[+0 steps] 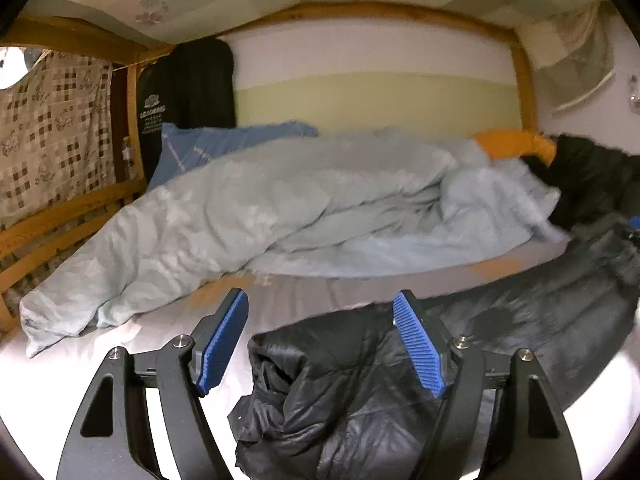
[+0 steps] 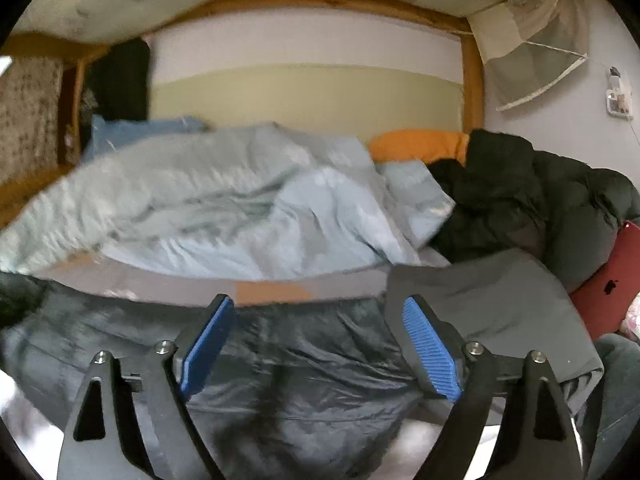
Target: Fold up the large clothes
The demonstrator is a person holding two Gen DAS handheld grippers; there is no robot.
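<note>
A black puffer jacket [image 1: 360,392] lies on the bed, bunched at its near end and stretching away to the right. My left gripper [image 1: 320,344] is open just above the bunched end, which sits between the blue pads [image 1: 420,352] without being clamped. In the right wrist view the same jacket [image 2: 300,380] spreads across the sheet under my right gripper [image 2: 320,344], which is open and empty above it.
A rumpled light blue duvet [image 1: 260,208] fills the back of the bed. A grey garment [image 2: 500,304], a dark green coat [image 2: 540,208], an orange pillow [image 2: 416,144] and a red laptop [image 2: 608,288] lie at right. Wooden bed rails [image 1: 48,232] run along the left.
</note>
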